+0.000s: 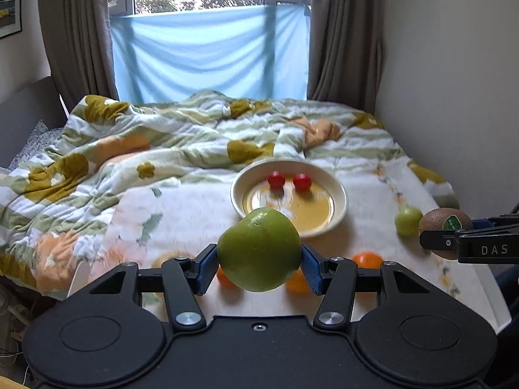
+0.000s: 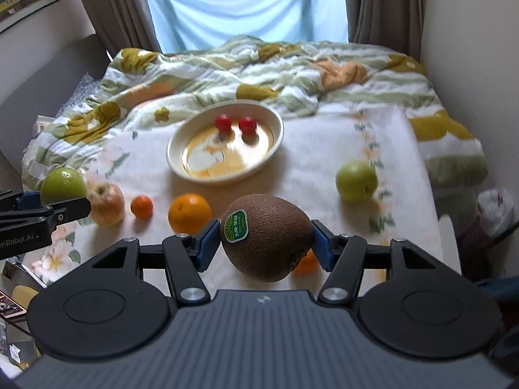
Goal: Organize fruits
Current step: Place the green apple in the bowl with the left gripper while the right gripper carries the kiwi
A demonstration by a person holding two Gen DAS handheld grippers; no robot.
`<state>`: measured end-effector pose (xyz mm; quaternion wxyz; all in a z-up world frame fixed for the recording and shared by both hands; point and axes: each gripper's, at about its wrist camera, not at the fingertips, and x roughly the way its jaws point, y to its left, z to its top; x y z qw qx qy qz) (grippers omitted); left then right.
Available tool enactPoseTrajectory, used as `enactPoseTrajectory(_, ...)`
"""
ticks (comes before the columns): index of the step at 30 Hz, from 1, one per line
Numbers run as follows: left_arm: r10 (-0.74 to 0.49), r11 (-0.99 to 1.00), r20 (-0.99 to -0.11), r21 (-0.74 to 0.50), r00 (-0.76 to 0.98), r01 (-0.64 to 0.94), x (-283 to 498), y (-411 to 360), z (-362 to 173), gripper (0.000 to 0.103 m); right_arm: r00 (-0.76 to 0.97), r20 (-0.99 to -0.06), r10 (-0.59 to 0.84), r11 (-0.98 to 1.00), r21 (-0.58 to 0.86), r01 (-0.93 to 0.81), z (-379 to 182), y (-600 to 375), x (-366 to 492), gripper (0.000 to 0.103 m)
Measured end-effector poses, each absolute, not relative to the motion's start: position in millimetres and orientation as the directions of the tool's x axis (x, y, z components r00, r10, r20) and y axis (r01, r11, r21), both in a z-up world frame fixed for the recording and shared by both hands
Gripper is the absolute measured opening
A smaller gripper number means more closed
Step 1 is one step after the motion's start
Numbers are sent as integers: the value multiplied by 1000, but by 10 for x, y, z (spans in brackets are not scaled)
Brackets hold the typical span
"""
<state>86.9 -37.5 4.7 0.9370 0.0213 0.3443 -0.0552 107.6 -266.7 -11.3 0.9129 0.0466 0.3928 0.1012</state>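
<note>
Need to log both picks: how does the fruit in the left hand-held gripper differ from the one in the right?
The left hand-held gripper holds a green apple, smooth and shiny; the right hand-held gripper holds a kiwi, brown and fuzzy. The kiwi carries a green sticker; no sticker shows on the green apple. Both are clamped between blue pads, off the bed, short of the plate.

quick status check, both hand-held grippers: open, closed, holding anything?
Left hand-held gripper: closed on the green apple, lifted off the bed.
Right hand-held gripper: closed on the kiwi, also lifted.
</note>
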Motion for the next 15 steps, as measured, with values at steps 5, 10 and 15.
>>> enactPoseTrajectory(5,-88,994,-625,2,776,114,1085,-394,155,59,689,-685,237,971,139,-195,63,-2651,1262,75)
enactPoseTrajectory(10,-94,992,-618,9,780,126,1411,-420,189,59,693,-674,256,966,151,-210,165,-2626,1545,75)
enactPoseTrajectory(15,-117,987,-630,12,768,160,1808,-433,112,59,695,-672,257,966,160,-203,175,-2586,1822,75)
